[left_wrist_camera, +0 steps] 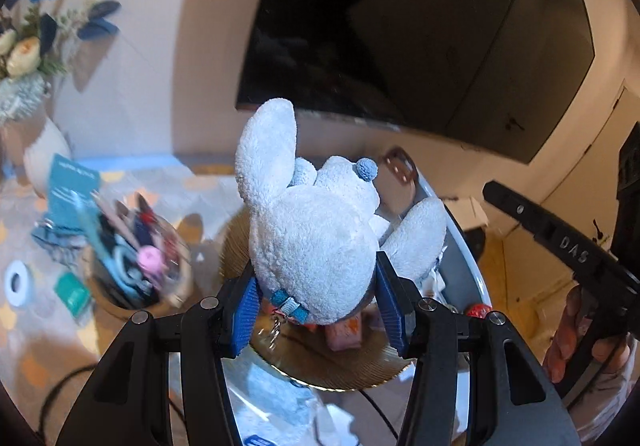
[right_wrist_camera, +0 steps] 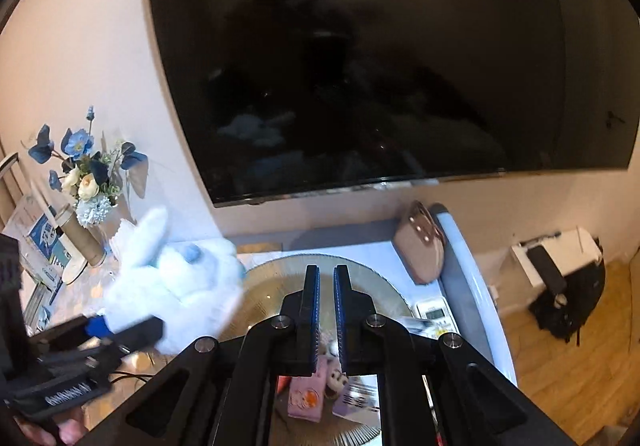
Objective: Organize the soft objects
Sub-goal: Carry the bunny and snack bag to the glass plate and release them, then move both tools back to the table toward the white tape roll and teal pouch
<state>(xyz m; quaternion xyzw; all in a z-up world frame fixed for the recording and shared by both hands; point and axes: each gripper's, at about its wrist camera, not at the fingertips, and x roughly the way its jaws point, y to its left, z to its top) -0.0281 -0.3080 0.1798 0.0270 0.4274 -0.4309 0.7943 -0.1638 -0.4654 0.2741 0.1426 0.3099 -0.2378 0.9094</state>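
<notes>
Left gripper (left_wrist_camera: 316, 302) is clamped on the white plush bunny (left_wrist_camera: 316, 242), ears pointing away, over the round gold tray (left_wrist_camera: 360, 374). Right gripper (right_wrist_camera: 327, 310) hangs nearly closed, empty, just beside it.

plush rabbit (right_wrist_camera: 176, 286) motion-blurred, desk clutter (left_wrist_camera: 120, 246) smeared

My left claw (left_wrist_camera: 316, 306) holds the plush rabbit (left_wrist_camera: 316, 242) between its fingers, above the round plate (right_wrist_camera: 360, 274). My right claw (right_wrist_camera: 327, 310) hangs over that plate, nothing in it. The screen (right_wrist_camera: 380, 65) is behind, the flowers (right_wrist_camera: 86, 169) far left, the pouch (right_wrist_camera: 420, 242) right.
</notes>
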